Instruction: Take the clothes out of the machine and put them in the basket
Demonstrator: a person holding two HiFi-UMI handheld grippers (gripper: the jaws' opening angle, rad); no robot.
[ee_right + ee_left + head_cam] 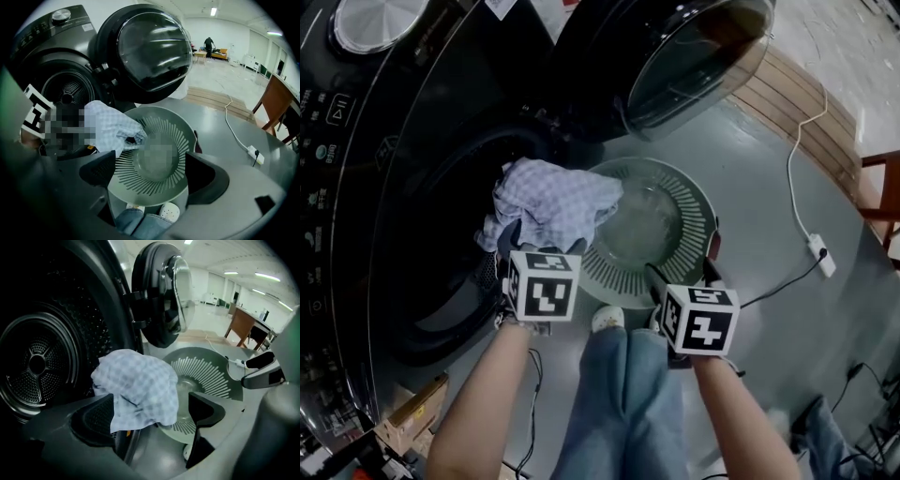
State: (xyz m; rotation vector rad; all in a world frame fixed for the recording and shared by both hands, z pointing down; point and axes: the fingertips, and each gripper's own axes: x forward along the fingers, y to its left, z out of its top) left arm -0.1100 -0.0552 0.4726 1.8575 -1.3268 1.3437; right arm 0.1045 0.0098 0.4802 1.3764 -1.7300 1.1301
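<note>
A pale blue checked cloth point(555, 202) hangs over the left rim of the round grey slotted basket point(694, 211), in front of the washing machine's open drum point(441, 234). My left gripper point(542, 239) is right at the cloth. In the left gripper view the cloth point(138, 390) drapes over the left jaw while the right jaw stands well apart, so the left gripper point(150, 401) is open. My right gripper point(684, 272) hovers open above the basket's near rim point(136, 176), with nothing between its jaws. In the right gripper view the cloth point(110, 129) lies on the basket's left edge.
The machine's round glass door point(694, 56) stands swung open above the basket. A white cable and power strip point(820, 253) lie on the grey floor at the right, near wooden furniture point(881, 187). The person's legs in jeans point(623, 394) are below the basket. A cardboard box point(412, 412) is at the lower left.
</note>
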